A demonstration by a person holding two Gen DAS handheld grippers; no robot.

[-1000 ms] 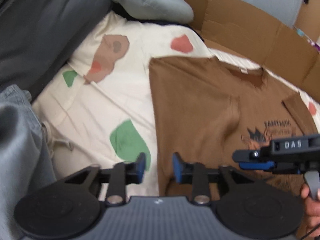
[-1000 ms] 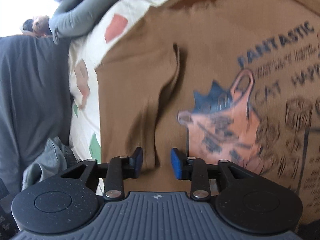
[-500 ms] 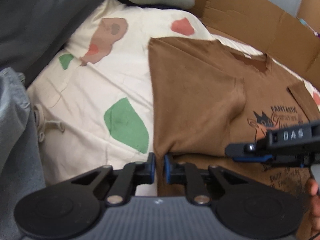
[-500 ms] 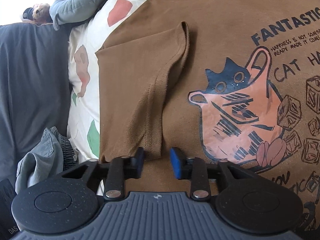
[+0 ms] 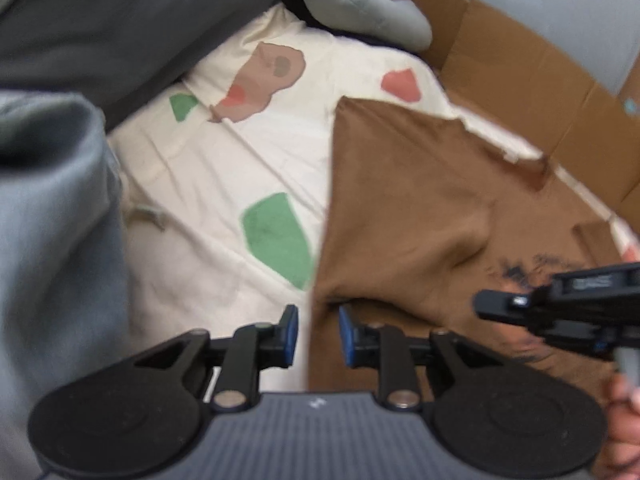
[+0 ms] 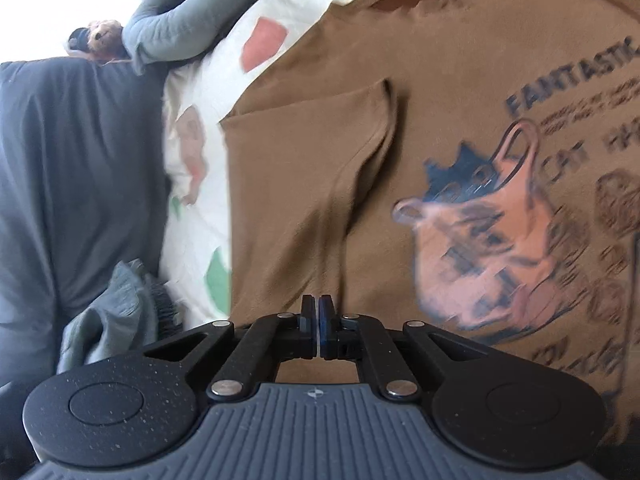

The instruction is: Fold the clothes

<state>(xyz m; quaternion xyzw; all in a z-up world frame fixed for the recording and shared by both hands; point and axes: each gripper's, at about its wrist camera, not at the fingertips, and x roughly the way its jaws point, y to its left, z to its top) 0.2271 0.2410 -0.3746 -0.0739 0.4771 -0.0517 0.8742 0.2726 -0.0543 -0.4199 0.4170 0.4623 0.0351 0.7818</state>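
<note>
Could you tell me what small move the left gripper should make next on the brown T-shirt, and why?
Probably close the left gripper on the folded side edge of the brown T-shirt. Its jaws, which have just been opening, stand apart with that edge between them, unpinched, while the right gripper looks shut on the folded flap's lower end.

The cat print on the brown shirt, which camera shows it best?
The right wrist view: the cat print fills its right side, with lettering beside it, though blurred. The left wrist view catches only a smeared bit, partly hidden behind the right gripper.
</note>
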